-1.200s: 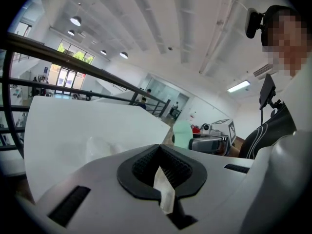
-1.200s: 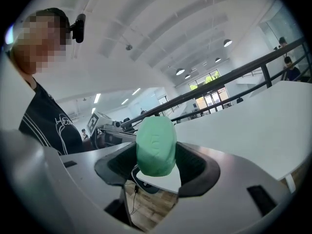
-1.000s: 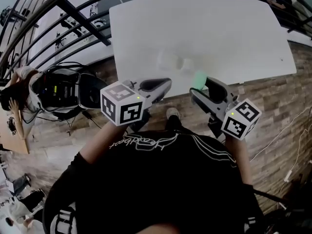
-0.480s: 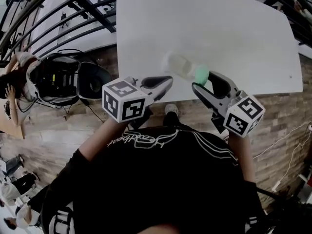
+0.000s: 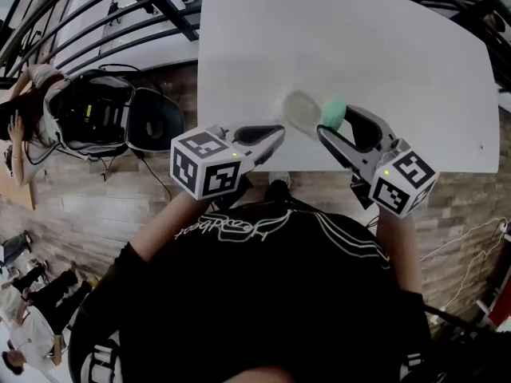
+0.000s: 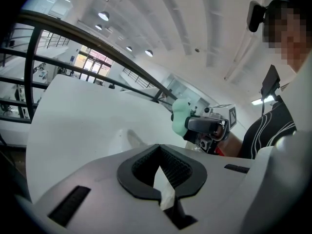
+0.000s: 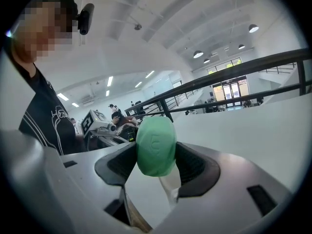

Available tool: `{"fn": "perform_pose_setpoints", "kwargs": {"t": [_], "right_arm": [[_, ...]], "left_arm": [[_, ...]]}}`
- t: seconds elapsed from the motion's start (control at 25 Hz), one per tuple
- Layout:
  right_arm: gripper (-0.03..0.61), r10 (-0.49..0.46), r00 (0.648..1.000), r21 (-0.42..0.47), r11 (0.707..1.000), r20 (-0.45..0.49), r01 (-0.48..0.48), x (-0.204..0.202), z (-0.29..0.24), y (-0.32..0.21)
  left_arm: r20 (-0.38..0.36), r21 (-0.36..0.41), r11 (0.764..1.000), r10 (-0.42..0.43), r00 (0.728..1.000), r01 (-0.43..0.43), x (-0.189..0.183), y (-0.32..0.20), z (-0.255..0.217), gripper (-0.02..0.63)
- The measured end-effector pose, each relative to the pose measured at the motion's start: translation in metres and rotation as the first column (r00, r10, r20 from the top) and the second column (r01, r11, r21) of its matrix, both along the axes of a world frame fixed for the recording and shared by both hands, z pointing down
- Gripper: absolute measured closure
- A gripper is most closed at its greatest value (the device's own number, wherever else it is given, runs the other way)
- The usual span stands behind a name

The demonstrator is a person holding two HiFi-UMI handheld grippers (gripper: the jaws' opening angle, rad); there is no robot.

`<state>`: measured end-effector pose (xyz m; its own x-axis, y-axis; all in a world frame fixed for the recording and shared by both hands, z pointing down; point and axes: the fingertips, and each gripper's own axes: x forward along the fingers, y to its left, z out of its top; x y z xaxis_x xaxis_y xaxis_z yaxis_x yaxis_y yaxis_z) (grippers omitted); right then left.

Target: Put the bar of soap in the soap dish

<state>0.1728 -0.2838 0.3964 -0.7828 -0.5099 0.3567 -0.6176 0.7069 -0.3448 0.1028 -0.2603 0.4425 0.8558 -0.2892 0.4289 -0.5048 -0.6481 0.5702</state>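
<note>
**Green soap gripped beside the dish, left tool idle**

At the far left of the head view a black bag lies on the wood-patterned floor, below a dark railing. The white desk fills the upper middle of that view.

The left tool hangs over the near edge of the desk, its marker cube toward the person. In the left gripper view its jaws are drawn close, with only a thin sliver of white desk showing between the dark pads, and nothing is held there.

Just past its tip, the soap dish sits on the desk as a pale, oval, nearly see-through shape. The left gripper view shows it only as a faint outline.

The bar of soap is mint green and rounded, right at the dish's right edge. Whether it touches the dish cannot be told. It is pinched between the jaws of the right tool, which reaches in from the right. In the right gripper view the two pads press the bar from either side, standing on its narrow end.
</note>
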Motion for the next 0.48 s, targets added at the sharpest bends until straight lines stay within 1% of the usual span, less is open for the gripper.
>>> {"fn": "perform_pose_setpoints", "kwargs": {"t": [0.12, 0.32, 0.48], "right_arm": [[0.359, -0.025, 0.999, 0.011, 1.000, -0.041, 0.026, -0.002, 0.004, -0.005], [0.359, -0.080, 0.995, 0.001, 0.997, -0.060, 0.080, -0.010, 0.016, -0.015], [0.359, -0.146, 0.981, 0.002, 0.989, -0.129, 0.148, -0.016, 0.036, -0.013]], "left_arm": [[-0.002, -0.005, 1.000, -0.018, 1.000, 0.018, -0.002, -0.002, 0.001, 0.606], [0.000, -0.006, 0.998, -0.058, 0.998, 0.058, -0.005, -0.012, 0.002, 0.606], [0.004, 0.003, 0.996, -0.090, 0.996, 0.090, -0.004, -0.013, 0.004, 0.606]]}}
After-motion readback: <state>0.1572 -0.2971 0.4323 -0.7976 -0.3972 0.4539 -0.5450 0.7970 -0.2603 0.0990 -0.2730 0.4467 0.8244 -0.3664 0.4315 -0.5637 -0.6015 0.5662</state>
